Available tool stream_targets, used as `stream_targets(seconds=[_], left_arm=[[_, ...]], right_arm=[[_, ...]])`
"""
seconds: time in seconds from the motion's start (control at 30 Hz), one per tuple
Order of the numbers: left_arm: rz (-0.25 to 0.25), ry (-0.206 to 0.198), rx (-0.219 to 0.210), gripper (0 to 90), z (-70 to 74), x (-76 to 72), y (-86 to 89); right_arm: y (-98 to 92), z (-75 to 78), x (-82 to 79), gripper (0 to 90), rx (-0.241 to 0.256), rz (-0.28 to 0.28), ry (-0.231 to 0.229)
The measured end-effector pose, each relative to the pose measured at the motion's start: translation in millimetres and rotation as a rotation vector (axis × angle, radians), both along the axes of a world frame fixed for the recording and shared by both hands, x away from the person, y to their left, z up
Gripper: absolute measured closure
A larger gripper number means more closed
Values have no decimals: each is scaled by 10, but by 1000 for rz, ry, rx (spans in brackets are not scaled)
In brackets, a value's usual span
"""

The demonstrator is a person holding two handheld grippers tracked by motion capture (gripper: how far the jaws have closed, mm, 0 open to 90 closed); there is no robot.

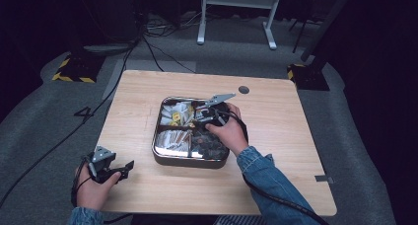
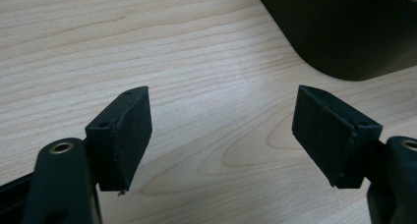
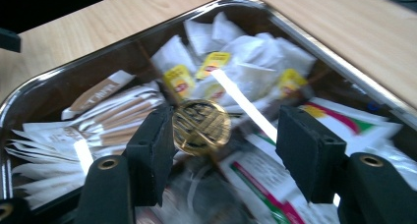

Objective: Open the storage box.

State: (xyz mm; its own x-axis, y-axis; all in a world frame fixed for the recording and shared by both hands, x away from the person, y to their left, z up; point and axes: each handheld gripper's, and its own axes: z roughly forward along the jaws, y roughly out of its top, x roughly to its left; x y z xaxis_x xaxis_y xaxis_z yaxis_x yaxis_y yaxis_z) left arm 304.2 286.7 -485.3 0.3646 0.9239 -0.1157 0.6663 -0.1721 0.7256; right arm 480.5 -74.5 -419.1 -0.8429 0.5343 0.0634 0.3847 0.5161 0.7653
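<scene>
While parked on bare desk (image 2: 196, 52) at left: left gripper (image 2: 221, 130), jaws wide, nothing between. Centre: steel compartment tray (image 1: 160, 156) of tea bags and sachets. Right gripper (image 3: 223, 135) above tray, jaws apart, gold coin (image 3: 200, 127) against one jaw.

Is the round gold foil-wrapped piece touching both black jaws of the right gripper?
Apart from one. In the right gripper view the round gold foil-wrapped piece meets the near-left jaw; a clear gap separates it from the other.
</scene>
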Motion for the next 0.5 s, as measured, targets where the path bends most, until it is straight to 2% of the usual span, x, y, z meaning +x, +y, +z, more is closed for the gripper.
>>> stream_targets(seconds=[0.1,0.33,0.5], left_arm=[[-5,1,4,236,2,-1,9],[-4,4,15,239,4,-6,19],[-5,4,16,242,3,-4,19]], right_arm=[[94,-62,-14,407,-1,28,6],[190,-181,9,462,-20,27,26],[218,-213,8,529,-33,35,5]])
